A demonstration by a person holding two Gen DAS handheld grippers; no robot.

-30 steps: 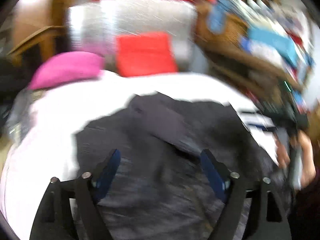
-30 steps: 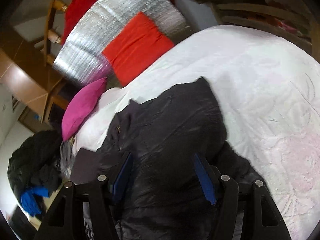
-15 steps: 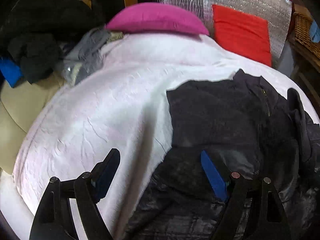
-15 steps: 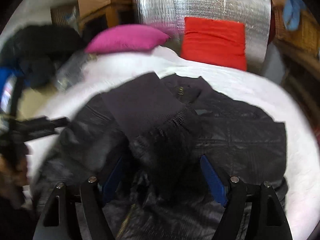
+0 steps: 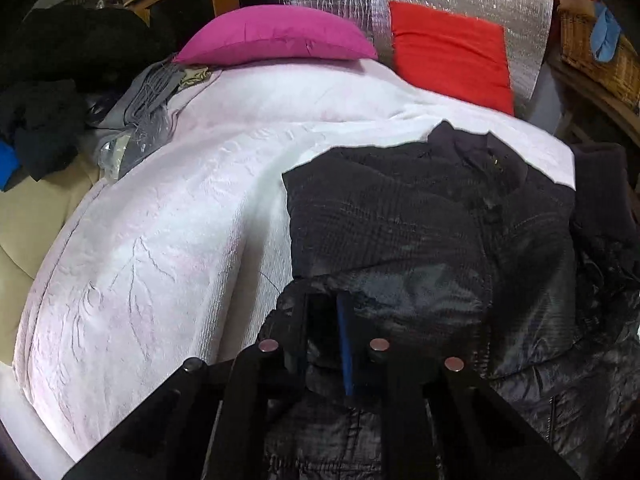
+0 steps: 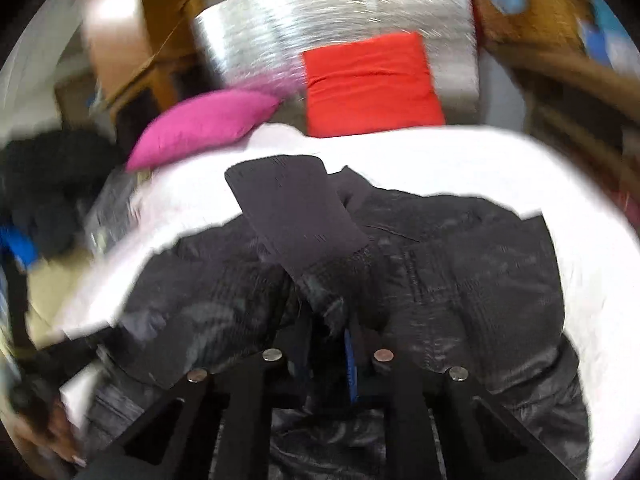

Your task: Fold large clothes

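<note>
Bed (image 5: 152,240): white quilted cover, pink pillow (image 5: 276,36) and red cushion (image 5: 448,56) at the head. Dark pile of clothes (image 5: 60,80) off the left edge.

Jacket (image 5: 432,232): black padded, lying on the right half of the bed, collar toward the pillows. Its near part is bunched up toward you, not flat. In the right wrist view a flat dark panel (image 6: 292,216), probably a sleeve or flap, stands up over the jacket's middle, well clear of the cover.

What changed: half a second ago both of your tools were spread wide over the fabric. Now both have closed.

- Left tool (image 5: 324,328): fingers drawn nearly together, pinching a fold at the jacket's near left edge, right where black meets the white cover.
- Right tool (image 6: 328,336): fingers likewise close together, with a wad of jacket fabric between them, just below the raised panel. This view is motion-blurred, so you are likely moving.

Reading: you have your two grips. The grasp step looks done; the fold itself is not yet made. Next, carry the held edge over the body toward the collar. The padded shell looks slippery and bulky, so it may slide from a thin pinch.
</note>
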